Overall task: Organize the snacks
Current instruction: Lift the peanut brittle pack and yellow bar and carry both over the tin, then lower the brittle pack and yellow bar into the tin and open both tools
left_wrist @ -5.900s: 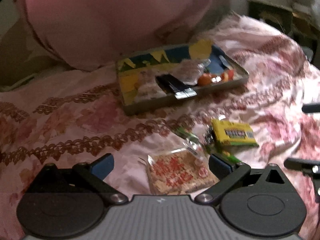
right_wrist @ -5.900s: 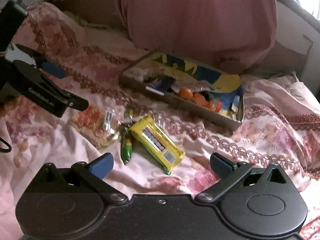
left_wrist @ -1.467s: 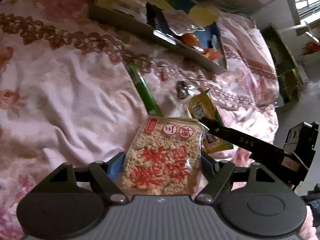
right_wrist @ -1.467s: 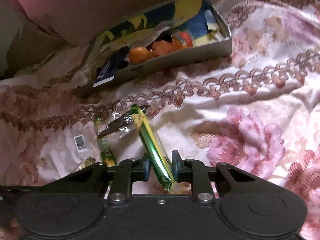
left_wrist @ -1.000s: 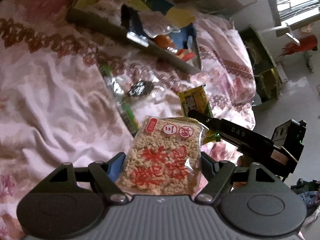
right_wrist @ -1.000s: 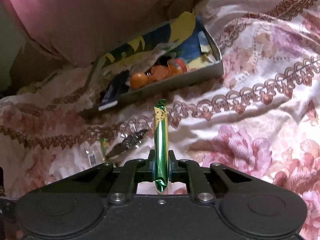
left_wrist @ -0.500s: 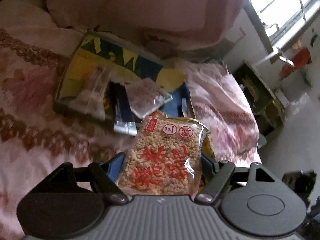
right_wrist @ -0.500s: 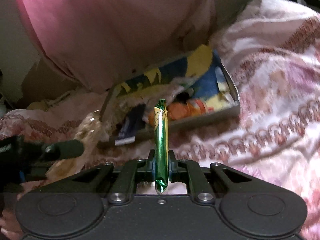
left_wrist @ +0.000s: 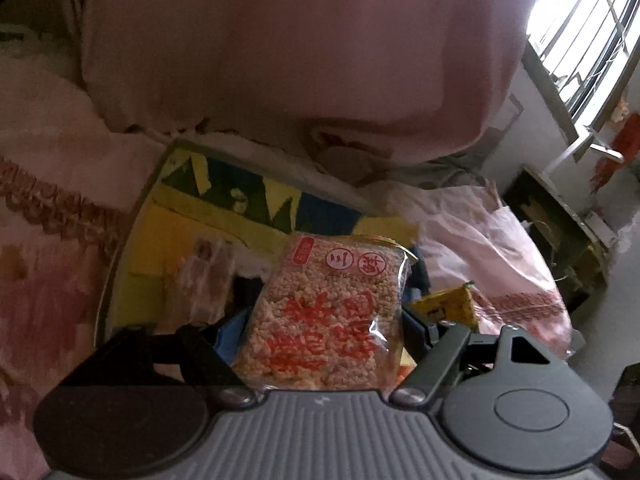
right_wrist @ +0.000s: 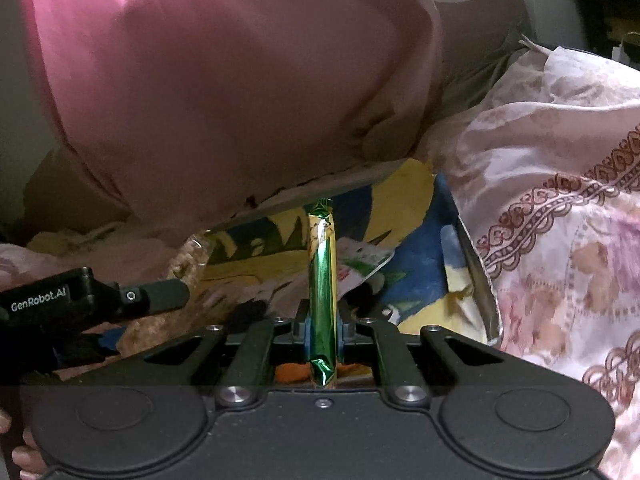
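While both of my jaw pairs are carrying snacks, I am bringing them over the shallow metal tray with the blue-and-yellow printed lining.

My left gripper is clamping a wide, clear-wrapped puffed-rice cake with red lettering by its side edges, so its jaws are standing far apart. My right gripper is pinching a thin green foil stick snack low on its length, jaws nearly together, so the stick is pointing straight ahead. The tray is lying just ahead of and below both jaw pairs, probably ready for the drop. A pink cushion is looming beyond it, on the floral pink bedspread.
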Demonstrator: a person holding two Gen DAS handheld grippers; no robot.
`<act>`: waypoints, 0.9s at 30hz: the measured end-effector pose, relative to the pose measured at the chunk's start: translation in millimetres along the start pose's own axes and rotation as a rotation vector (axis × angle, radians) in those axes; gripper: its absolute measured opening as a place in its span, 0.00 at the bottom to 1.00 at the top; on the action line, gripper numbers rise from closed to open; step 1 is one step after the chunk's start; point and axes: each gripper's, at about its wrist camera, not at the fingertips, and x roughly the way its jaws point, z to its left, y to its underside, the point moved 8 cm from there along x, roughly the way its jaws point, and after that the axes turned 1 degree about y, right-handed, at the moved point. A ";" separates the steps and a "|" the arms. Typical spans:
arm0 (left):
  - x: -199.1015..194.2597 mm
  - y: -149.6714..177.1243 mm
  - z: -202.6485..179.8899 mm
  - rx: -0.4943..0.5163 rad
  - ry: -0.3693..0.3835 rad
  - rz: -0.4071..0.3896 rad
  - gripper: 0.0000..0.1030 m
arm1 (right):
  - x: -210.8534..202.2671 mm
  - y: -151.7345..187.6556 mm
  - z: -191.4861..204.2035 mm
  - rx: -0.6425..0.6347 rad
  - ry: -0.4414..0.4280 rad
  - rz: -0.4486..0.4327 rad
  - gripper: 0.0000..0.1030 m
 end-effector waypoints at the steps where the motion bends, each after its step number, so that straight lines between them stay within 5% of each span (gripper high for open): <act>1: 3.8 -1.5 2.7 -0.007 -0.005 -0.003 0.79 | 4.8 -2.4 0.1 -0.004 0.006 -0.001 0.11; 16: 45.6 8.9 13.8 0.078 -0.102 0.028 0.78 | 62.1 -0.1 -4.4 -0.042 0.071 0.046 0.12; 27: 54.0 14.6 11.5 0.096 -0.090 0.041 0.75 | 62.3 5.6 -8.0 -0.085 0.092 0.049 0.21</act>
